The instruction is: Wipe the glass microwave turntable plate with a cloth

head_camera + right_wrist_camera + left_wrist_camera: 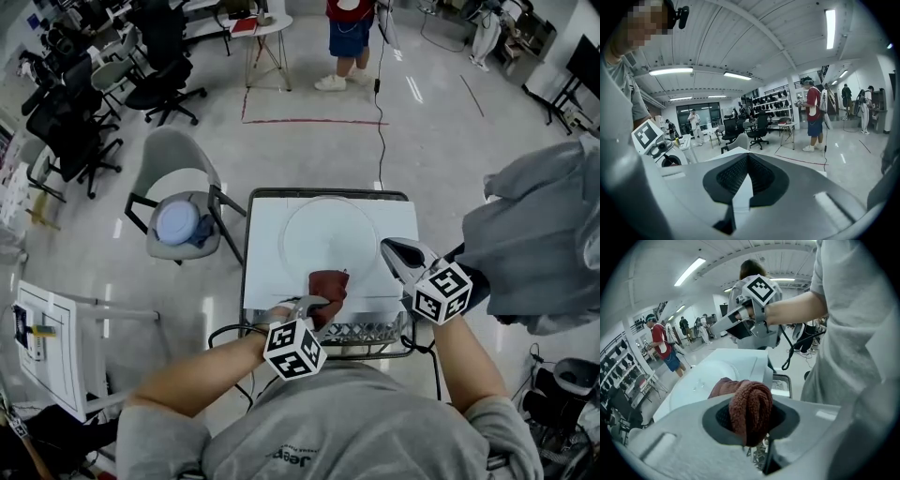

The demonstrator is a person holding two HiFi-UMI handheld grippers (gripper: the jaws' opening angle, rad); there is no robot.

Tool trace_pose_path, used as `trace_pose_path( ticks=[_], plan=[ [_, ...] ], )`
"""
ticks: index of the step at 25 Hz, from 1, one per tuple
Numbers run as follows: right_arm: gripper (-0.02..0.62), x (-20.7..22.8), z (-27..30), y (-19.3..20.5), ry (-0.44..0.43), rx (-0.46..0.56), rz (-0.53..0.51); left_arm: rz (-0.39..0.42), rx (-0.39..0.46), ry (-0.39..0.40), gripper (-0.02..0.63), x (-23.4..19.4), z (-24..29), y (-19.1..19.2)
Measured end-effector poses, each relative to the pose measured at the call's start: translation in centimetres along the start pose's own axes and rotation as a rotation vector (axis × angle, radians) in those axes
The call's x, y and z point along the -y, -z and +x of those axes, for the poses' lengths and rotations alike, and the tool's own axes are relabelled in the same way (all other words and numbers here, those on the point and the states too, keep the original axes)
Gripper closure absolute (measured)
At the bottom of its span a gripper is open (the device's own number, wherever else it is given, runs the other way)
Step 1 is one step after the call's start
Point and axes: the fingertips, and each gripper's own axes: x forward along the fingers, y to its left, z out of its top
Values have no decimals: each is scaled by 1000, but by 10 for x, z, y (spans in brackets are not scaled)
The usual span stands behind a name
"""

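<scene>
Two grippers over a white table (267, 253). Left gripper (314, 302) pinches a folded dark red cloth (329, 285); its own view shows the terry fold clamped between the jaws, hiding the pads behind it. The cloth sits on the near edge of the glass turntable plate (323, 230) and covers that bit of rim. The plate is clear and hard to see, only a faint circle on the tabletop. Right gripper (397, 253) hangs just off the plate's right side, jaws pressed together at the tips with nothing between them. Wire basket (367, 332) at the table's near edge is partly blocked by both gripper cubes. Grey fabric (539, 248) at right is cut off by the frame; can't tell what it is.
</scene>
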Motion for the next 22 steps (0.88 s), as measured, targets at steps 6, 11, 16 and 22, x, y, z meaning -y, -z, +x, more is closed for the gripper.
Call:
trace_pose_path(
  ticks=[6,11,16,22],
  plan=[
    [586,2,-2,-3,9,5,-2,-52,66,-30,523,-18,-17,-17],
    [586,15,-6,-5,31,14,5,-71,141,-197,523,-104,-14,-52],
    [586,27,-12,4,52,8,23,-20,142,-361,523,-188,15,-78],
    [586,43,-16,11,72,8,39,43,33,-383,523,-231,75,-76]
  ],
)
